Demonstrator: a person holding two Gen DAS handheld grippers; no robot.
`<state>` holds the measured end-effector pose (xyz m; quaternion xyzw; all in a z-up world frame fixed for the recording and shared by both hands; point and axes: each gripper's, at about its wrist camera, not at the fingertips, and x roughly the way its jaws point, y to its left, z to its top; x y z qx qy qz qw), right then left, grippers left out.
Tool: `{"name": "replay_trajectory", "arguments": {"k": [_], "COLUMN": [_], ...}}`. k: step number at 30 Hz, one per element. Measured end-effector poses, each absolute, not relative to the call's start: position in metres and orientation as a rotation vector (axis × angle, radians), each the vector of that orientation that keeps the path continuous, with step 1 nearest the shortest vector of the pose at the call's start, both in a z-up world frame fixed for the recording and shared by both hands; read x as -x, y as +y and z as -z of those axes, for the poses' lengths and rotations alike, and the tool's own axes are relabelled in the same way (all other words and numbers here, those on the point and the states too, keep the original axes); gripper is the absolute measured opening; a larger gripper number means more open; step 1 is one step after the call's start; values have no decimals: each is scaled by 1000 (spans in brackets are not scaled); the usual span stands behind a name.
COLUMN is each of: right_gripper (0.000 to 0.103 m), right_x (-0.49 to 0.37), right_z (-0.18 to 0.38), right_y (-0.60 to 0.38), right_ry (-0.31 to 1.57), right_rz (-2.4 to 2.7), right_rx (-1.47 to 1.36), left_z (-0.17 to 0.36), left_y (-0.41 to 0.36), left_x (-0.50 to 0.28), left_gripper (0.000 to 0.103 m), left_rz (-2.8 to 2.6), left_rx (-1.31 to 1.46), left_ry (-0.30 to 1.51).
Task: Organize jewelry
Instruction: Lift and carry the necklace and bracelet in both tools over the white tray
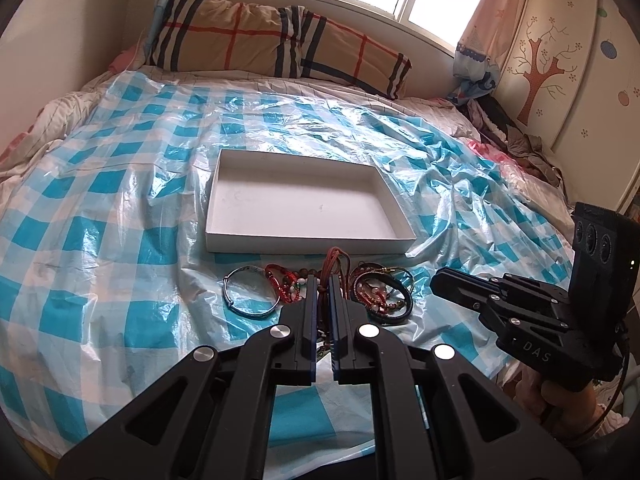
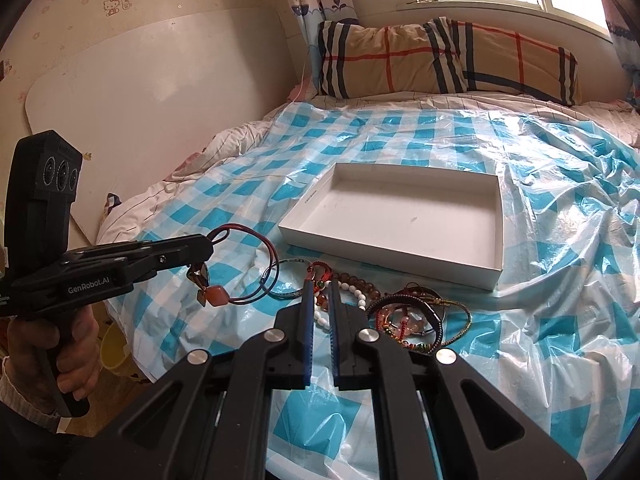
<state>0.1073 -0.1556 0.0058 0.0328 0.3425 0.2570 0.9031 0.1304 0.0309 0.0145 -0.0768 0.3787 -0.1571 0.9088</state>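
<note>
Fingers, left gripper (image 2: 208,249): we clamp the red cord necklace (image 2: 256,276), lifted, pendant dangling.
Fingers, right gripper (image 2: 320,292): closed, nothing held.
Jewelry pile (image 2: 404,316): bracelets and beads on the checked plastic sheet (image 2: 560,320), just before the box.
White box (image 2: 400,224): we see nothing inside.

Glossy crinkled plastic sheet (image 1: 120,208); matt white cardboard tray (image 1: 308,246); shiny metal bangle (image 1: 252,312); cloth pillow (image 1: 256,40).

L claw (image 2: 206,254) & R claw (image 1: 438,280) clamped
</note>
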Motion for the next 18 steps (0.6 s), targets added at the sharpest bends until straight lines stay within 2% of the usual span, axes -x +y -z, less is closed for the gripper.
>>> {"name": "replay_trajectory", "arguments": {"k": [8,13,14,15,16,18], "right_gripper": [8,9,20,37,43,44], "right_x": [-102,-123,-132,-141,-150,-171], "right_z": [-13,3,9,15,21,36], "right_y": [-154,-140,-133,-127,-121,-107], "right_ry": [662,742,766,778,796,842], "right_rz": [-525,-567,-580,-586,-599,-625], "right_rx": [-30,-25,-15,-7,-2,14], "left_z": [-17,-18,-19,-19,-20,-20], "left_y": [27,36,38,41,44,51], "left_x": [-132,-133,-133,-134,-134,-135], "left_gripper": [5,5,5,5,5,5], "left_rz": [322,293,285,277,269,256], "left_rx": [148,146,146,147,149,151], "left_ry": [775,771,769,767,766,763]}}
